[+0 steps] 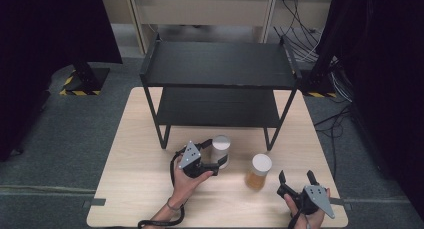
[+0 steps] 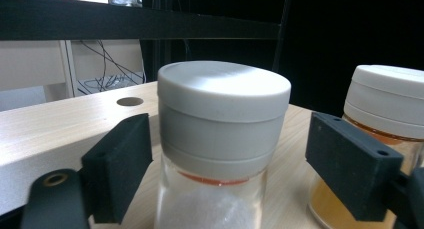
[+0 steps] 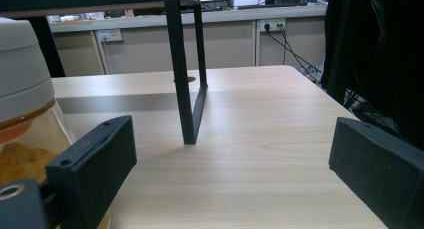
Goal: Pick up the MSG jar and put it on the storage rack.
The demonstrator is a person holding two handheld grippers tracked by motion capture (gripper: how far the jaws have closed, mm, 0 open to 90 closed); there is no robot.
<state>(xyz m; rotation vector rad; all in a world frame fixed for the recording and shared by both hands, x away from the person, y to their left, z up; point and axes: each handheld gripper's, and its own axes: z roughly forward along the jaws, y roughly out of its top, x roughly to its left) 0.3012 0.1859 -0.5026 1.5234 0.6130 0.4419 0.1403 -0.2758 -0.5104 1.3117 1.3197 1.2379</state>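
Note:
A clear jar with a white lid and pale contents [image 1: 220, 148] [image 2: 222, 139] stands upright on the wooden table [image 1: 145, 139], in front of the rack. My left gripper [image 1: 216, 153] [image 2: 227, 159] reaches in from the left, one jaw on each side of this jar. A narrow gap shows between each pad and the glass, so the gripper is open. To the right stands a second white-lidded jar with orange contents [image 1: 260, 171] [image 2: 385, 114] [image 3: 25, 114]. My right gripper [image 1: 296, 175] [image 3: 230, 174] rests open near the table's front right, with nothing between its jaws and the orange jar just to its left.
A black two-tier metal rack [image 1: 220, 64] stands at the back of the table, its front right leg [image 3: 187, 89] ahead of my right gripper. Cables [image 1: 310, 44] lie on the floor at the back right. The table's edges are close at the front and right.

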